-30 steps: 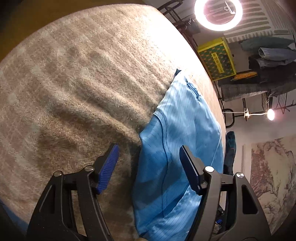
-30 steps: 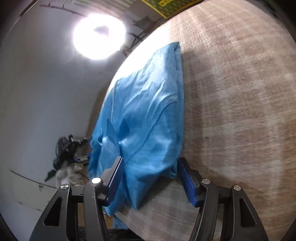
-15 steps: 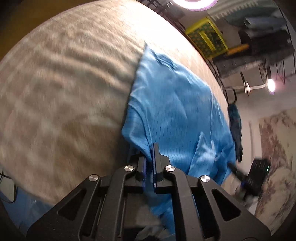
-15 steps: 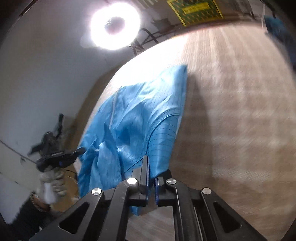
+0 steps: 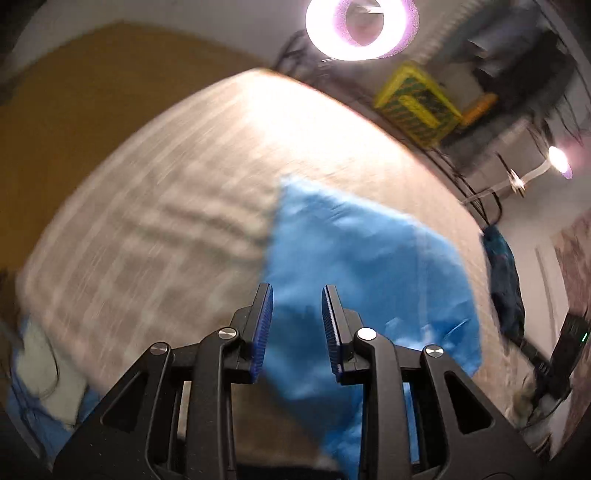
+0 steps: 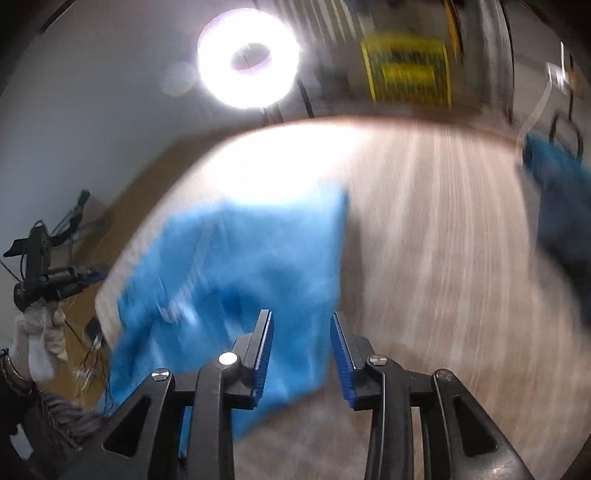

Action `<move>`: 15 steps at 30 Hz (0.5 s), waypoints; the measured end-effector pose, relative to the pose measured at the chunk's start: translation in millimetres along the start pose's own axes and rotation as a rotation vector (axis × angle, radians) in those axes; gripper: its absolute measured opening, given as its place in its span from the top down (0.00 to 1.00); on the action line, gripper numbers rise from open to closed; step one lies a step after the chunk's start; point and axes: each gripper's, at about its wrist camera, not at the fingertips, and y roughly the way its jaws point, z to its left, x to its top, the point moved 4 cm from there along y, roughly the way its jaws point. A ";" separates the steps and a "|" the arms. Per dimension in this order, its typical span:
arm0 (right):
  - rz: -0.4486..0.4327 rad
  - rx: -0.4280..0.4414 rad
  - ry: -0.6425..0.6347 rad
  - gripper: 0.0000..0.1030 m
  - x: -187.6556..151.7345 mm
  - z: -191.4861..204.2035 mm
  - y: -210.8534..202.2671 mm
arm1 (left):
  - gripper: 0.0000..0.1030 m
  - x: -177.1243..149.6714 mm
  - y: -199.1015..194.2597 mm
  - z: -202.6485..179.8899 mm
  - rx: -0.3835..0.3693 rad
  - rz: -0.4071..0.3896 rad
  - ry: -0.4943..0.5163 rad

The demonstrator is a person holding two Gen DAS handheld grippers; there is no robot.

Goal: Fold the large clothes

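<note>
The left gripper (image 5: 297, 325) hangs above the beige, ribbed bed cover (image 5: 155, 229), its blue pads a little apart after having just been opening; nothing is pinched between them, the cloth showing only behind the gap. The blue garment (image 5: 354, 258) lies flat on the cover toward the right edge, blurred. A ring light (image 5: 362, 27) glares beyond the bed. From the right gripper (image 6: 301, 350), whose pads have likewise just been opening and grip nothing, the same garment spreads to the left, and a gloved hand (image 6: 37, 339) holds the other gripper at the far left.
</note>
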 end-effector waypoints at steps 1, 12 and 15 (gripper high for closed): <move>-0.027 0.021 -0.010 0.66 14.1 6.1 0.4 | 0.75 5.1 2.3 -13.4 -0.012 -0.009 0.027; 0.050 0.101 -0.160 0.72 74.2 73.1 118.9 | 0.75 31.9 102.8 -96.2 -0.082 0.099 0.182; 0.102 0.092 -0.176 0.73 70.0 72.5 141.4 | 0.75 31.3 128.4 -85.7 -0.042 0.142 0.168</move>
